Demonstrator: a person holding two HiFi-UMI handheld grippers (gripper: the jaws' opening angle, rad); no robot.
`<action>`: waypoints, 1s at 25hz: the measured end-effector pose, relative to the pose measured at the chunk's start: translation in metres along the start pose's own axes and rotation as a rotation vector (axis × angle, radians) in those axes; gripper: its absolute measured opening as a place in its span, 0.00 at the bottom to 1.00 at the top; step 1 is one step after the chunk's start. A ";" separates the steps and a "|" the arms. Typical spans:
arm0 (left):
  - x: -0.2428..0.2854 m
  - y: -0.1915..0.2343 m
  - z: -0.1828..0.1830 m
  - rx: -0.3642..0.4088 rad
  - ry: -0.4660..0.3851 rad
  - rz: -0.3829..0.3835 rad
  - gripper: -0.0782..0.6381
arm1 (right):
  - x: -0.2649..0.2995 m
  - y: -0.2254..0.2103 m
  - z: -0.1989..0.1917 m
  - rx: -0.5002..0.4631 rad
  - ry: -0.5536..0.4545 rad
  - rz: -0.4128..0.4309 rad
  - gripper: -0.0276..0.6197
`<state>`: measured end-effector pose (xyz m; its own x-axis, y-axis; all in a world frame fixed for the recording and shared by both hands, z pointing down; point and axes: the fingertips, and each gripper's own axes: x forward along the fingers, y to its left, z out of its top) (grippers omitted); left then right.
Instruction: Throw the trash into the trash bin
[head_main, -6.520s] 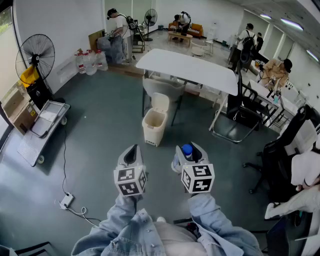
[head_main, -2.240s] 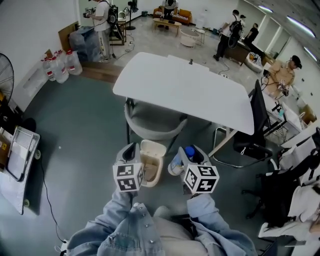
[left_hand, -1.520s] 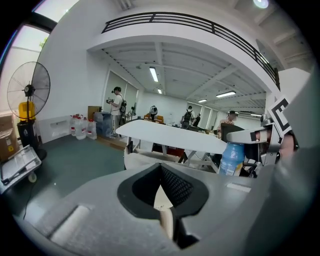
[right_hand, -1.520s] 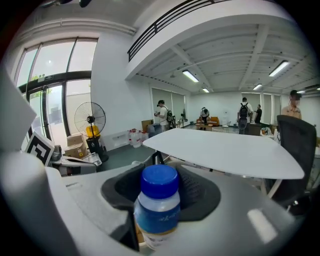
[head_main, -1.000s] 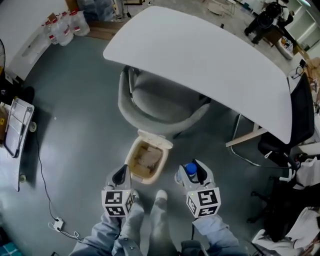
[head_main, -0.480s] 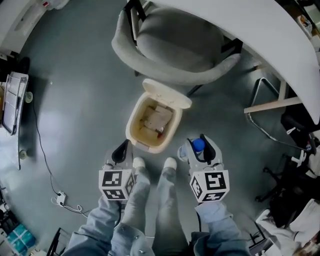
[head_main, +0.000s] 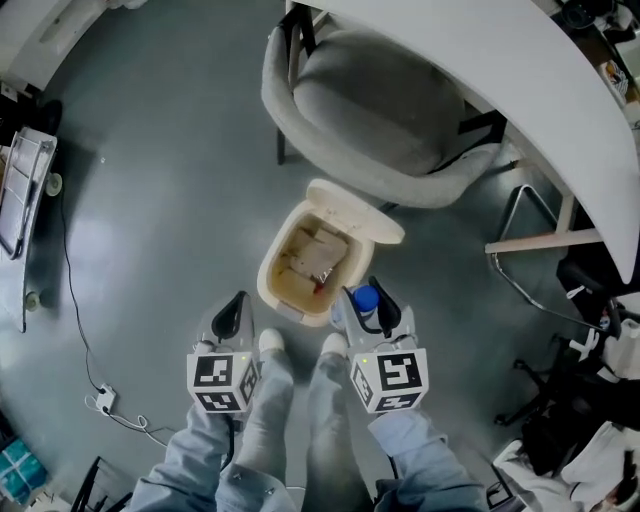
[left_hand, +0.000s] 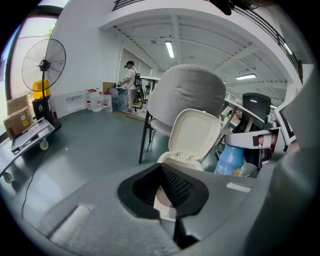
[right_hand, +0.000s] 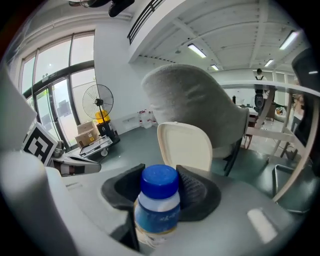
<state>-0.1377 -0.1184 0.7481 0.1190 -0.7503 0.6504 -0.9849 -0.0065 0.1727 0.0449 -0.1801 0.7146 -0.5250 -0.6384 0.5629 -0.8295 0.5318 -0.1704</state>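
Now, by size. Table (head_main: 500, 70): white, above the grey chair (head_main: 375, 105). Trash bin (head_main: 268, 290): lid (head_main: 355, 205) up, just ahead of my shoes, nearer than a second ago, so the drop looks close. Left claw (head_main: 236, 305): jaws together, empty, lowered beside the bin. Right claw (head_main: 370, 310): clamped on the bottle (head_main: 366, 297), blue cap at the bin's near rim. Only the head view shows paper inside; the right gripper view shows just the lid behind the bottle.
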 end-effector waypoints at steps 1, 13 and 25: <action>0.000 0.007 -0.001 -0.007 -0.001 0.009 0.12 | 0.007 0.004 0.001 -0.002 -0.001 0.005 0.35; 0.002 0.079 -0.009 -0.068 -0.001 0.089 0.12 | 0.093 0.022 -0.003 0.029 0.019 -0.001 0.35; 0.006 0.112 -0.023 -0.095 0.020 0.113 0.12 | 0.161 0.021 -0.048 -0.067 0.093 -0.013 0.35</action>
<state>-0.2446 -0.1083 0.7881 0.0111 -0.7293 0.6841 -0.9760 0.1408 0.1659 -0.0480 -0.2450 0.8399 -0.4914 -0.5928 0.6380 -0.8200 0.5618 -0.1096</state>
